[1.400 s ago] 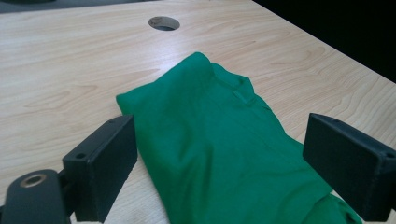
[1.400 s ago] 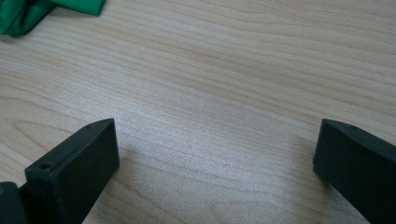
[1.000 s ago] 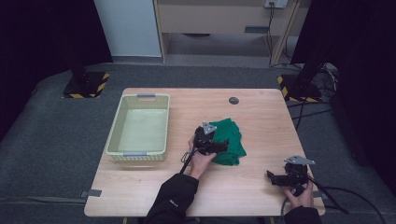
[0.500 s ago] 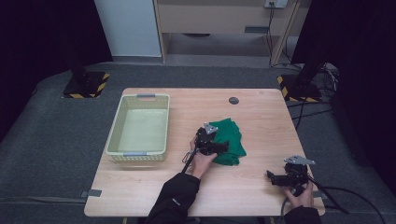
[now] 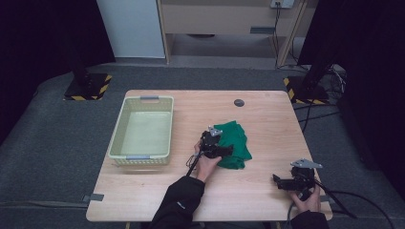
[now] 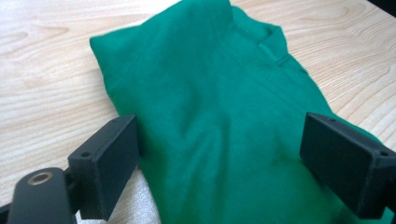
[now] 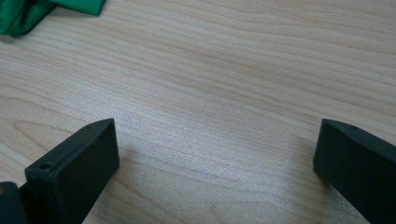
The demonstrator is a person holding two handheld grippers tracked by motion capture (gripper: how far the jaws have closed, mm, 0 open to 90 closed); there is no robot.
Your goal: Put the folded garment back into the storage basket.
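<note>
- Dark room w/ grey carpet; light wooden table (image 5: 267,191) sits in the middle, black stands w/ hazard-striped bases at the far corners.
- Green folded garment (image 5: 234,143) lies flat on the table, roughly centre, right of the pale yellow-green plastic basket (image 5: 125,138) and apart from it.
- Basket looks empty inside, so nothing's been put away yet, if that's where the garment is headed (a guess).
- Left gripper (image 5: 220,151) is at the garment's near-left edge; in the left gripper view its jaws stand wide, one either side of the cloth (image 6: 224,116), not closed on it.
- Same view: a bit of white fabric (image 6: 135,205) peeks out under the green by the left-hand jaw; can't tell if it's a lining or a separate piece.
- Right gripper (image 5: 282,181) rests low near the table's near-right corner, well apart from the garment; jaws wide over bare wood, holding nothing. Corner of the green cloth shows top-left in its view (image 7: 28,14).
- Judgement: early stage. Garment appears already folded into a compact stack, approach by the left is made, grip isn't.
- Left to do, prob.: close the jaws on the fold, lift w/o letting the layers spill, carry over to the basket. Right could help support the far side.
</note>
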